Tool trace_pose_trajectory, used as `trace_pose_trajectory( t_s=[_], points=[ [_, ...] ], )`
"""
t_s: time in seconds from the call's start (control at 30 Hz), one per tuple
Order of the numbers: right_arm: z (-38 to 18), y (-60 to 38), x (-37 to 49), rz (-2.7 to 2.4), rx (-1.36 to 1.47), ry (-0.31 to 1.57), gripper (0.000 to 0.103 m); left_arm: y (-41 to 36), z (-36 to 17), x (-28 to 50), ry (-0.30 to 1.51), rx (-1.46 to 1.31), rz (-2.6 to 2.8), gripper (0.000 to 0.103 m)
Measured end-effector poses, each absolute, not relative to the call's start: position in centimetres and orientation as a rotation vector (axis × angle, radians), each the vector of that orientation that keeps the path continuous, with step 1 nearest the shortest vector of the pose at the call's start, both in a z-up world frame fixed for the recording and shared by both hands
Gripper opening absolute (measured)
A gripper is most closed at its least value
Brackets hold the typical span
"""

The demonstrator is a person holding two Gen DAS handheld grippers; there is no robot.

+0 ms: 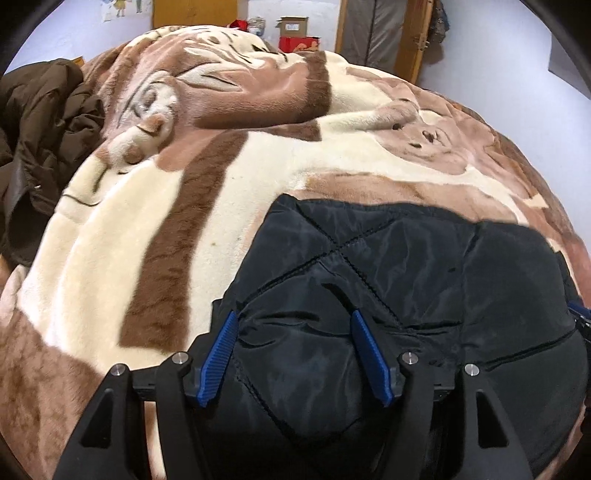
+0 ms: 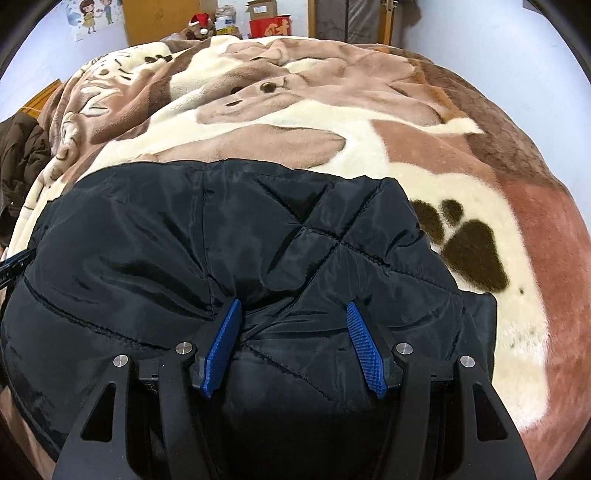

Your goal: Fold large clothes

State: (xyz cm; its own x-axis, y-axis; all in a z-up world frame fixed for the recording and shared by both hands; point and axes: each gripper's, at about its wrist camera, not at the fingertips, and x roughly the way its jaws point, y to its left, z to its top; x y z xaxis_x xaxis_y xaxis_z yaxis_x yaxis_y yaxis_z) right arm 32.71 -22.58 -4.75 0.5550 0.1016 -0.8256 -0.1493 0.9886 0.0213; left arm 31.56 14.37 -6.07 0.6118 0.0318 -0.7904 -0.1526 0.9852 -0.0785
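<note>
1. Left wrist view: the left gripper (image 1: 293, 325) stands over the near left part of a black quilted jacket (image 1: 424, 266), which lies bundled on a brown-and-cream plush blanket (image 1: 184, 184) covering the bed. Its blue pads (image 1: 221, 354) are spread, with a puffed ridge of jacket fabric between them; whether the pads press on that fabric cannot be told.
2. Right wrist view: the right gripper (image 2: 293, 315) stands over the near right part of the same black quilted jacket (image 2: 184, 229). Its jaws are likewise spread, a fold of quilting bulges up between them, and no firm pinch is visible.
3. Position of the garment: the jacket sits at the near edge of the plush blanket (image 2: 369, 122), already a compact rounded block with its far edge tucked straight.
4. Other items: a dark brown coat (image 1: 44, 140) lies heaped at the left side of the bed, apart from the black one; cardboard boxes (image 1: 295, 26) stand beyond the bed.
5. Step in hand, as judged: a fold appears just laid, with both tools at or near release.
6. Next move, as judged: lifting both tools clear without dragging the slippery shell, then pressing the bundle flat or taking the brown coat.
</note>
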Motion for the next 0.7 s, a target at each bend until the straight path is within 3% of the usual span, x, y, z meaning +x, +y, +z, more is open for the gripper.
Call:
trace_pose_trajectory(
  t_s=[0.17,0.4,0.7],
  points=[
    [-1.3,-24.5,29.0,0.159,-0.015,0.856,0.059,16.1,-3.9,27.7,0.822,-0.202,0.108,0.066],
    [-5.3,-27.2,28.6,0.115,-0.008,0.915,0.059,17.5,-8.8,27.4,0.887,-0.297,0.113,0.068],
    [-2.6,-27.8,26.3,0.102,-0.019,0.851,0.059,18.3,-6.0,24.8,0.828,-0.272,0.134,0.065]
  ],
)
